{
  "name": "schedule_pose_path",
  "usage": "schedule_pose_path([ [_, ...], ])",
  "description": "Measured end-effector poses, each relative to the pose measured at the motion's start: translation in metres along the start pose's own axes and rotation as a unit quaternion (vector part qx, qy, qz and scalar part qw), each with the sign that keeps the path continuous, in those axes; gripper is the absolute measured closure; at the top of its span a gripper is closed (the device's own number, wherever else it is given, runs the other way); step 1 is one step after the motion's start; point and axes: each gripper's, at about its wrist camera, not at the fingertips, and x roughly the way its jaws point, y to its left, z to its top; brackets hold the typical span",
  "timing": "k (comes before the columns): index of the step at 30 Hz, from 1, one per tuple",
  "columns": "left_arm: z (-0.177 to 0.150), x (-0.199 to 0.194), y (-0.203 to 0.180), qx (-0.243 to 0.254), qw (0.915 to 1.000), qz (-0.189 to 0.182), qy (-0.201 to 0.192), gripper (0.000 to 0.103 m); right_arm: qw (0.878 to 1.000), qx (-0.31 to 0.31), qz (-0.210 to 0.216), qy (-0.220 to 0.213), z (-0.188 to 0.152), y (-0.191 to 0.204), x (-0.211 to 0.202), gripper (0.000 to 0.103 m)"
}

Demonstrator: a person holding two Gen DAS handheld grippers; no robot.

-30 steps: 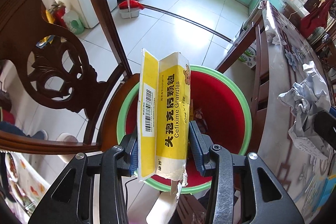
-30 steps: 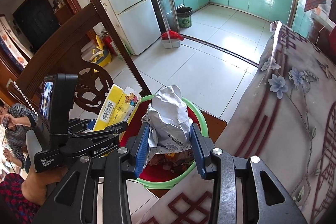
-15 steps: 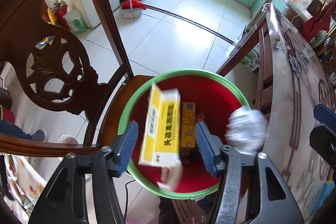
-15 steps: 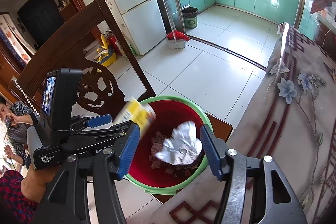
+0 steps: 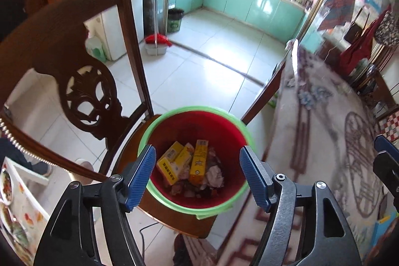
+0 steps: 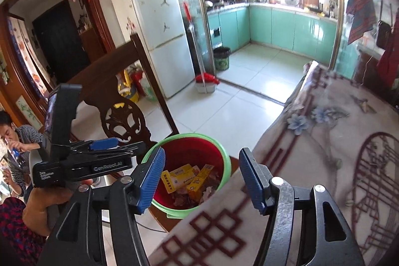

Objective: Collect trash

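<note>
Tiled kitchen floor beyond a carved wooden chair (image 5: 82, 81); to the right of both grippers, the cloth-covered surface (image 6: 324, 141). Red bin with green rim (image 5: 149, 131) stands on the chair seat, directly ahead of and below the left gripper (image 5: 197, 176) — jaws spread wide, nothing between them. Right gripper (image 6: 202, 181) likewise spread and empty, aimed at the same bin, presumably so items fall straight in. Yellow boxes (image 5: 174, 161) and crumpled paper (image 5: 214, 173) lie at the bottom. The bin's lower contents are indistinct; the surface is blurred, so any remaining trash cannot be made out.
</note>
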Motion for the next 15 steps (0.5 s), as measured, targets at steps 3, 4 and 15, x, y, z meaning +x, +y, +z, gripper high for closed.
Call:
schedule_pose_path([
  [3, -0.011, -0.040, -0.030, 0.017, 0.9987, -0.001, -0.048, 0.027, 0.999, 0.004, -0.005, -0.037, -0.008, -0.013, -0.048, 0.037],
  [4, -0.015, -0.051, -0.042, 0.023, 0.9979, -0.005, -0.061, 0.025, 0.999, 0.006, -0.005, -0.047, -0.010, -0.018, -0.062, 0.037],
  [15, -0.036, -0.145, -0.172, 0.039, 0.9775, -0.073, -0.194, 0.000, 0.987, 0.012, -0.097, -0.131, -0.048, -0.097, -0.217, 0.019],
])
